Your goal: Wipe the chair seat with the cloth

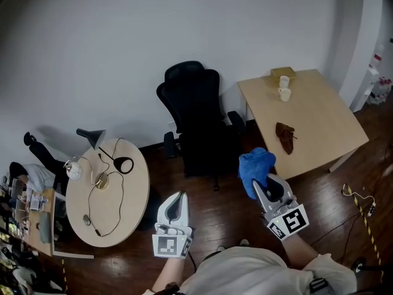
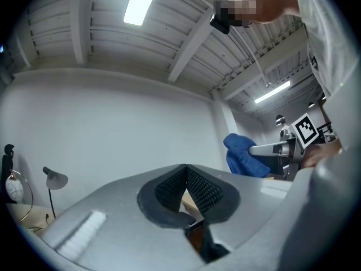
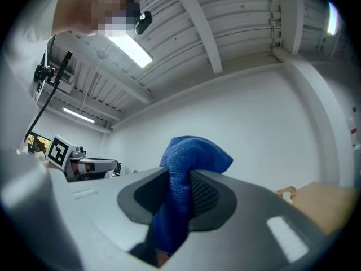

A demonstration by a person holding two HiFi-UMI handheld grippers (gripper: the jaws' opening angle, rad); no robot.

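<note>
The left tongs (image 1: 177,196) hang closed and empty before the black swivel office chair (image 1: 195,112). The right tongs (image 1: 260,186) pinch the bunched blue fuzzy cloth (image 1: 254,165), held in the air right of the seat. This looks like the approach; next, press the cloth onto the seat.

Your blue cloth (image 1: 255,168) is bunched into a soft, rumpled wad and pinched between the closed jaws of your right gripper (image 1: 265,188). In the right gripper view, its nubby folds (image 3: 189,157) bulge above the grip and a narrow tail hangs down below it. In the head view it is held just to the right of the black office chair (image 1: 195,106). The chair is high-backed and stands upright, its dark seat (image 1: 206,149) turned toward you; whether the cloth touches the chair cannot be told.
</note>
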